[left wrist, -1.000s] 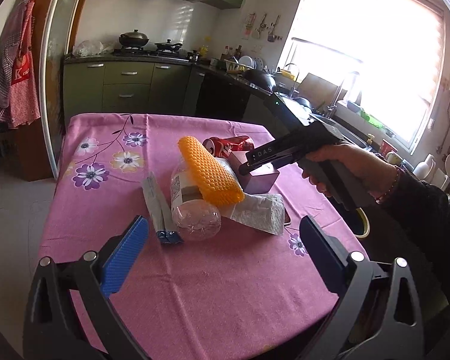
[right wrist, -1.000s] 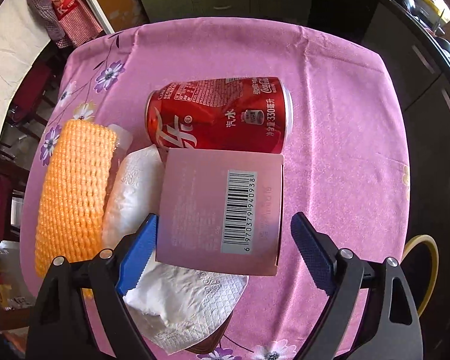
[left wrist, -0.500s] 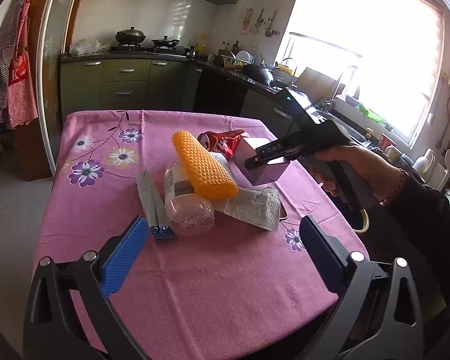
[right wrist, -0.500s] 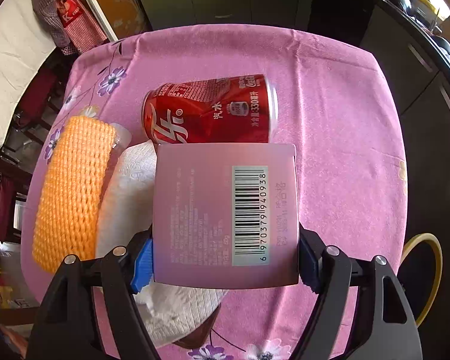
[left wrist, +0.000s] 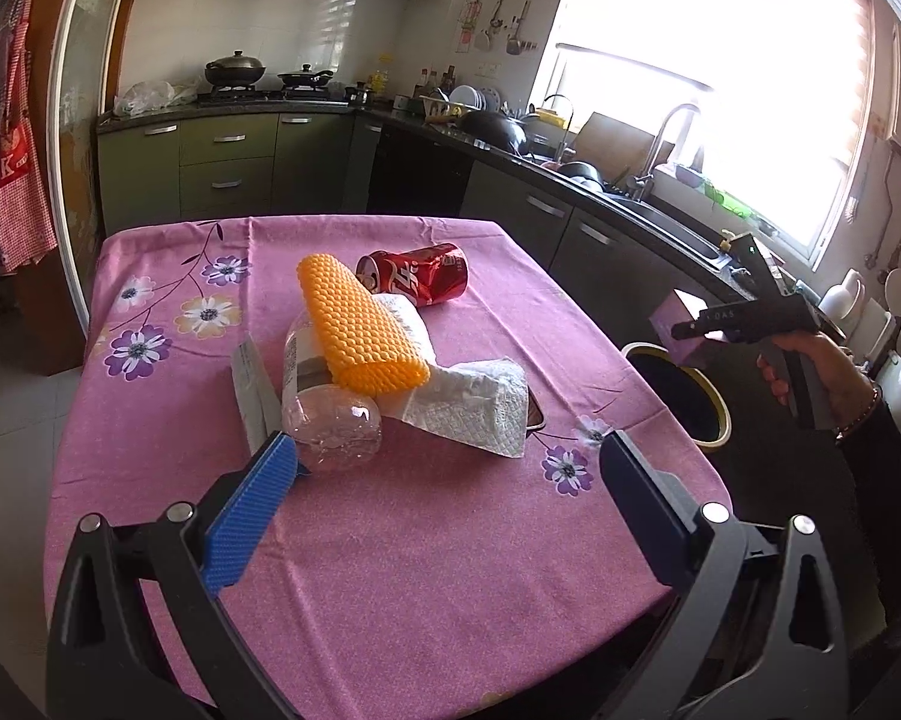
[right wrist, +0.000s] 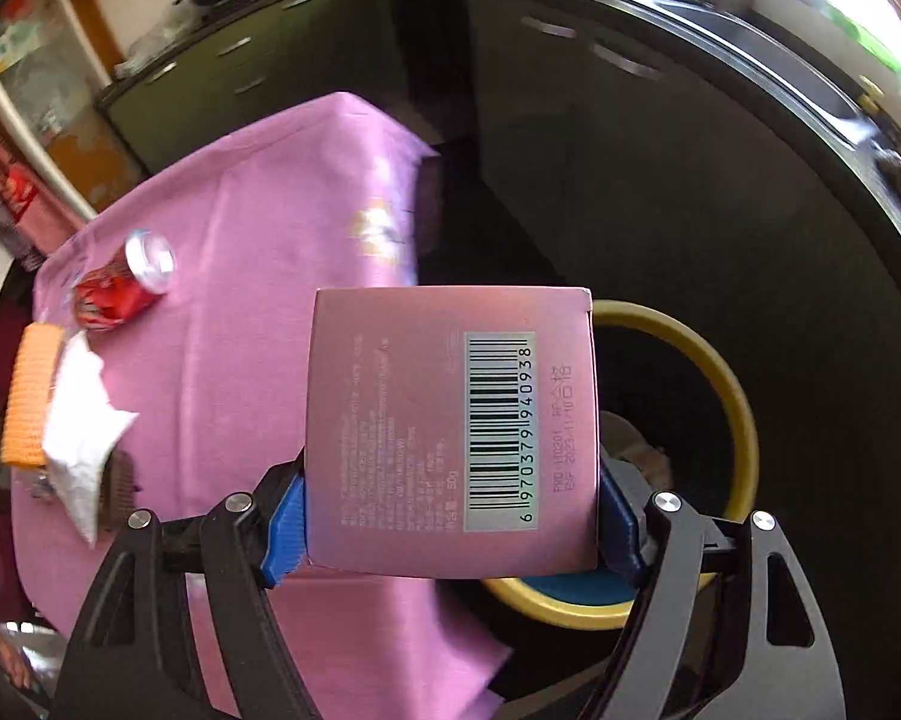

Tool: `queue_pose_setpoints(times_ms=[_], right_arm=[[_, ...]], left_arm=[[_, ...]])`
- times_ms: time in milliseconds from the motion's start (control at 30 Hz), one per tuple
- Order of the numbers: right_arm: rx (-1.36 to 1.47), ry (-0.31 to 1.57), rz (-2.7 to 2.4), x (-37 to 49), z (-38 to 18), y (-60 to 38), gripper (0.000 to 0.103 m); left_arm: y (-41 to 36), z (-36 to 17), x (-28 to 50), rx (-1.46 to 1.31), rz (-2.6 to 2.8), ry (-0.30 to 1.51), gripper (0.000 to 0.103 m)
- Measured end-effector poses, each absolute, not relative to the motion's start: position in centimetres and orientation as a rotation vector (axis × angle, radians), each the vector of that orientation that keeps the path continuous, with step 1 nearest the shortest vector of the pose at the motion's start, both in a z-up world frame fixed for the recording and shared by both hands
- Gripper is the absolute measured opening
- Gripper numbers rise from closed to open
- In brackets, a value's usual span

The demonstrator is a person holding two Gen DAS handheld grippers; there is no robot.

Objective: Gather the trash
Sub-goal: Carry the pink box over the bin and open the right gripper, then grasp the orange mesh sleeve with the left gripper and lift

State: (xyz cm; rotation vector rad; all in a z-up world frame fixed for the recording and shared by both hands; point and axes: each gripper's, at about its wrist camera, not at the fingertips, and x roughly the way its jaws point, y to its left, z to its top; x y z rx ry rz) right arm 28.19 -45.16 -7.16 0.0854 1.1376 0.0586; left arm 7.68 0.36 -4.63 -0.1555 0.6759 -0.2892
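A pink floral cloth is covering the counter (left wrist: 390, 540) in a green-cabinet kitchen. The right claw (right wrist: 450, 525) is clamping the pink box (right wrist: 450, 450) above the yellow-rimmed bin (right wrist: 732, 396); the left claw (left wrist: 444, 510) is gaping empty over can (left wrist: 420, 273), bottle (left wrist: 330, 426) and tissue (left wrist: 474, 402).

near table half (left wrist: 390, 570) free | centre — trash pile (left wrist: 360, 324) blocks

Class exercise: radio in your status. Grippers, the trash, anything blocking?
Right gripper shut on pink box, beside the table, above yellow-rimmed bin. Left gripper open, empty, over the table. Can, tissue, bottle not yet collected. Nothing blocking.
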Motion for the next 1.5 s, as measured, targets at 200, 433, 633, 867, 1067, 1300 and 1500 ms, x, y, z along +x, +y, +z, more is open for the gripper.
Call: queue_pose_setpoints(times_ms=[200,433,633,867,1067,1300,1500], right_arm=[[0.172,1.189,-0.063,29.1,-12.2,-53.1,0.087],[0.254,1.072,-0.051,26.5,-11.0,-55.2,0.089],[0.250,0.988,0.028,21.7,-9.3,-53.2,0.092],[0.282,1.005,0.100,18.7,-10.9,-51.0,0.092],[0.288,1.015,0.105,18.0,-11.5,-50.4,0.092],[0.289,1.023,0.130,18.6,-12.3,-49.9,0.092],[0.282,1.025,0.146,18.7,-12.5,-49.7,0.092]], left_arm=[[-1.3,-4.8,8.4,-0.124,-0.290,0.697,0.096],[-1.7,-6.1,9.6,-0.093,-0.260,0.737,0.096],[-0.1,-7.7,11.4,-0.117,-0.204,0.774,0.096],[1.0,-8.4,14.5,-0.102,-0.165,0.809,0.096],[0.4,-5.5,18.6,-0.088,-0.220,0.823,0.096],[-0.5,-5.5,23.4,-0.089,-0.189,0.942,0.095],[0.1,-7.2,25.1,-0.124,-0.165,1.040,0.071]])
